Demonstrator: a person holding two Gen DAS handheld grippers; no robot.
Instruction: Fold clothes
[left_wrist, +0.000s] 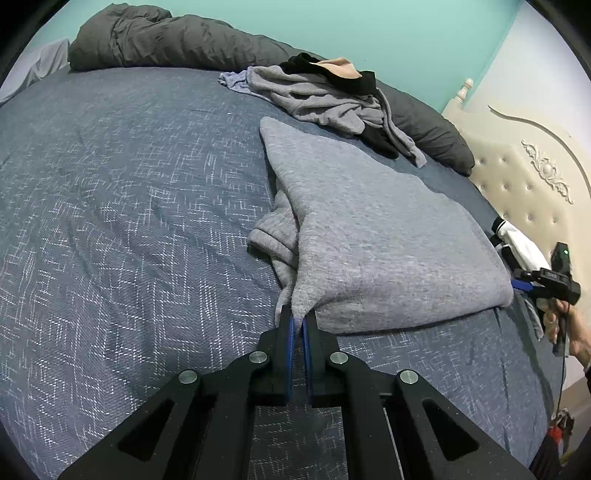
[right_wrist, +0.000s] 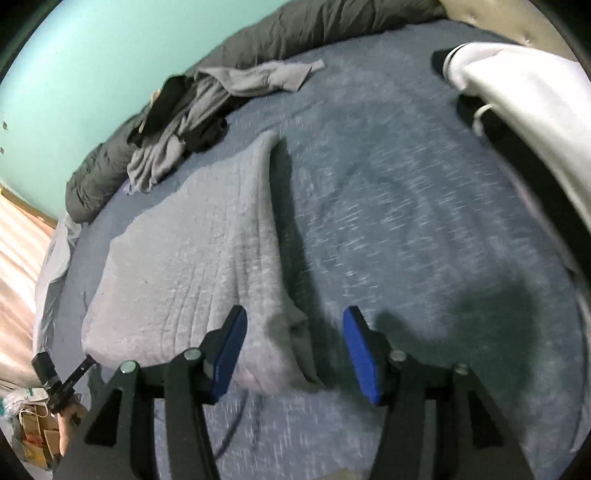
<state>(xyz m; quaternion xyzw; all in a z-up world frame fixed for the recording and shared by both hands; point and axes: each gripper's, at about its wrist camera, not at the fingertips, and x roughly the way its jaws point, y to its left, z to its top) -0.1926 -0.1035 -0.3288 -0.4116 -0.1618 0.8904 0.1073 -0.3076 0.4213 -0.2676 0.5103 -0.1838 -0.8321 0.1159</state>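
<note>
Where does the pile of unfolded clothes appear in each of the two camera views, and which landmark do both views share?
Left wrist view: the pile of unfolded clothes lies upper centre-right, beyond the grey garment.
Right wrist view: the pile lies upper left, again beyond the grey garment.
Shared landmark: the dark grey duvet along the teal wall.

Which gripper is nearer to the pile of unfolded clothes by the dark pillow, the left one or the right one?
Neither clearly. The left gripper is shut on a corner of the grey sweater, and the right gripper hovers open over its other end; the pile lies beyond the sweater from both.
</note>
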